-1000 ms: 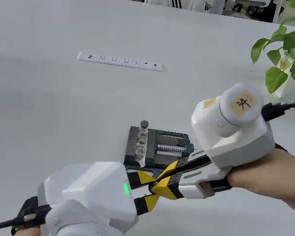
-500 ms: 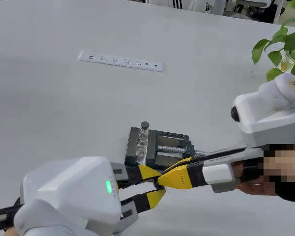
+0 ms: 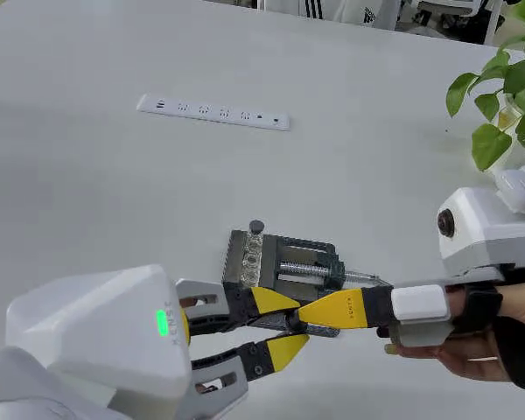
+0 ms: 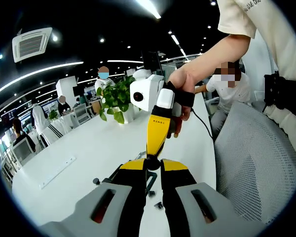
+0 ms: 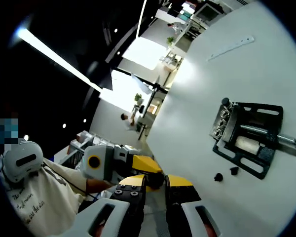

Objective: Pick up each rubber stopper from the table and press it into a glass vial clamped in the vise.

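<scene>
White table (image 3: 114, 192), vise (image 3: 289, 262) beyond spread left gripper (image 3: 303, 324), right gripper (image 3: 304, 313) tight around stopper (image 4: 153, 162)

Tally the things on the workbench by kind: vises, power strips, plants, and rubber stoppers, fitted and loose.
Vise: 1
Power strip: 1
Plant: 1
Fitted stopper: 1
Loose stoppers: 2
Total: 6

Long white plastic power strip (image 3: 213, 112) near the white bench's (image 3: 87, 192) far edge; green leafy plant (image 3: 490, 140) at its right edge.
</scene>
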`<state>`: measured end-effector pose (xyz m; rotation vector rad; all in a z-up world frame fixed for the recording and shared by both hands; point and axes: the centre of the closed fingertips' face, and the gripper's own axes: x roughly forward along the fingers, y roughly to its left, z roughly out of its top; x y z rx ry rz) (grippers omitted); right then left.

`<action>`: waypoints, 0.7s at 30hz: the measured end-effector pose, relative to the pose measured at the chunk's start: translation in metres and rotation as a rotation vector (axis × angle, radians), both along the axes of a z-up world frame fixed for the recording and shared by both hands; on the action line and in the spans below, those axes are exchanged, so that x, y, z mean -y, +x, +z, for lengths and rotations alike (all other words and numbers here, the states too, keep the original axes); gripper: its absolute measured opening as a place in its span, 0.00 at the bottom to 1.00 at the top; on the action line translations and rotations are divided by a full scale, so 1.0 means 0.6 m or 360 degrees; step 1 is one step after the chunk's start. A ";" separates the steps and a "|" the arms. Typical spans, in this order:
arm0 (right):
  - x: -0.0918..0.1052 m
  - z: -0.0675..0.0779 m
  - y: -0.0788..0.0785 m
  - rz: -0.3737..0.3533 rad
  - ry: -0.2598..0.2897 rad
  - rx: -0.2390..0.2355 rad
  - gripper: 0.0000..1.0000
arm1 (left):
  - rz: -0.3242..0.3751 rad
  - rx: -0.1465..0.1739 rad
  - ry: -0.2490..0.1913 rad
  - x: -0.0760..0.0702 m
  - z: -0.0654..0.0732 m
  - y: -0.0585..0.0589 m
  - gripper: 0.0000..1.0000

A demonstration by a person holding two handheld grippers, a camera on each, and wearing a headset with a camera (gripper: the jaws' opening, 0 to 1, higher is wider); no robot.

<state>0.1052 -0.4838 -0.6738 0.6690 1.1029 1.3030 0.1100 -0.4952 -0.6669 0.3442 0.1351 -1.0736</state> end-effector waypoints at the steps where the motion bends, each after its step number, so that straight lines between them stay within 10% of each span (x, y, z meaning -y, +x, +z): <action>1: 0.000 0.000 0.000 -0.0002 0.0002 -0.0013 0.10 | -0.0002 0.0002 -0.0004 0.001 0.002 0.000 0.07; 16: -0.009 0.021 -0.015 -0.0041 0.0140 -0.0184 0.07 | 0.0018 -0.0013 -0.0109 0.000 0.021 -0.005 0.07; 21: -0.012 0.021 -0.012 -0.0065 0.0115 -0.0106 0.05 | 0.0038 -0.0003 -0.0097 -0.002 0.018 -0.002 0.08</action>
